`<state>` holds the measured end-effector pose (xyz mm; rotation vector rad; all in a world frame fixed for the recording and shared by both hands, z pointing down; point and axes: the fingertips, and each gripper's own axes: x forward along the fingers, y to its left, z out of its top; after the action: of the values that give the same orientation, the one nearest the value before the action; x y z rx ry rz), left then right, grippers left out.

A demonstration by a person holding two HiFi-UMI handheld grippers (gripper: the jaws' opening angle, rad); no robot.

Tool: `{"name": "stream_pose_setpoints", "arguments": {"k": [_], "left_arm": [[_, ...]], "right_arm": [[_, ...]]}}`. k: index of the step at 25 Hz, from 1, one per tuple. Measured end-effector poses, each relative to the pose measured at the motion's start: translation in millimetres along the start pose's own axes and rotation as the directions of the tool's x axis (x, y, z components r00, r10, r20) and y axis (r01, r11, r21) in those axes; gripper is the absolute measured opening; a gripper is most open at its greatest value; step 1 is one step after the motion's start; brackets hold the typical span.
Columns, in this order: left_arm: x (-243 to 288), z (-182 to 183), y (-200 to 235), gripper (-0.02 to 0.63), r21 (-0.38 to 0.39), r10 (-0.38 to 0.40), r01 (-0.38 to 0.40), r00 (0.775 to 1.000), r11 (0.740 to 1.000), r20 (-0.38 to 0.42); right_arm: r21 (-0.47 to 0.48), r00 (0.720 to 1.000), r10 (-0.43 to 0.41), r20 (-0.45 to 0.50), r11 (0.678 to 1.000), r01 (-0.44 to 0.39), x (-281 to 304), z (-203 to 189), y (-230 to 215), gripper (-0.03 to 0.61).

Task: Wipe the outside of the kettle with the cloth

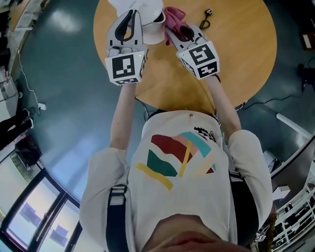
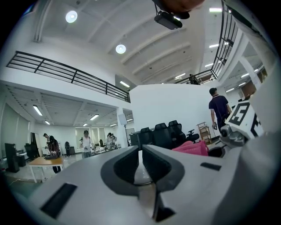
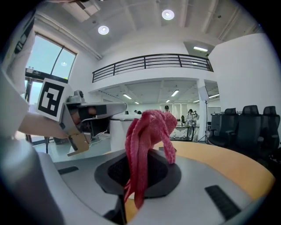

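Pink cloth (image 1: 173,15), one, beside one white kettle (image 1: 151,22).

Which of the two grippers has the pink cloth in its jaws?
The right gripper: its jaws pinch the pink cloth, which drapes over them. The left gripper carries no cloth; its jaws close on a pale part of the white kettle.

The counter (image 1: 246,54) is bare to the right and along its near edge. The kettle (image 1: 150,32) fills the gap between the left tool (image 1: 134,14) and the right tool (image 1: 173,30); a black cable (image 1: 205,19) lies just beyond.
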<state>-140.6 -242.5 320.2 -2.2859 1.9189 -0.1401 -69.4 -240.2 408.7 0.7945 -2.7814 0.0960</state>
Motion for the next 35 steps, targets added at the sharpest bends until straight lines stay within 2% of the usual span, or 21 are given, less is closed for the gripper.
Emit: {"name": "stream_pose_setpoints", "arguments": {"k": [6,11,16,20,24,30,32,35], "left_arm": [[-3,2,0,0.071,-0.010,0.003,-0.003,1.000,1.000,0.007],[-7,1,-5,0.071,-0.016,-0.002,0.002,1.000,1.000,0.000],[-5,-1,-10,0.071,-0.064,-0.009,0.009,1.000,0.998,-0.002],[-17,-2,-3,0.071,-0.091,0.027,-0.027,1.000,0.995,-0.004],[-45,6,-6,0.071,-0.142,0.063,-0.056,0.997,0.988,0.040],[-68,13,-35,0.071,-0.170,0.027,-0.017,0.998,0.985,0.059],[-71,17,-40,0.071,-0.174,0.017,-0.005,0.998,0.985,0.063],[-76,17,-42,0.071,-0.191,0.012,0.000,0.998,0.982,0.061]], "right_arm": [[-0.091,0.999,0.041,-0.009,0.995,-0.042,-11,8,28,0.038],[-0.134,0.994,0.110,-0.013,0.985,-0.110,-18,7,59,0.038],[-0.113,0.991,0.133,0.006,0.985,-0.131,-32,10,72,0.039],[-0.098,0.996,0.089,0.026,0.992,-0.086,-42,20,72,0.038],[-0.033,0.997,-0.002,0.080,0.999,0.004,-62,32,53,0.038],[0.161,0.987,-0.112,0.114,0.983,0.093,-96,19,34,0.038],[0.192,0.987,-0.121,0.109,0.976,0.099,-102,13,35,0.038],[0.191,0.985,-0.133,0.107,0.975,0.110,-107,14,37,0.038]]}}
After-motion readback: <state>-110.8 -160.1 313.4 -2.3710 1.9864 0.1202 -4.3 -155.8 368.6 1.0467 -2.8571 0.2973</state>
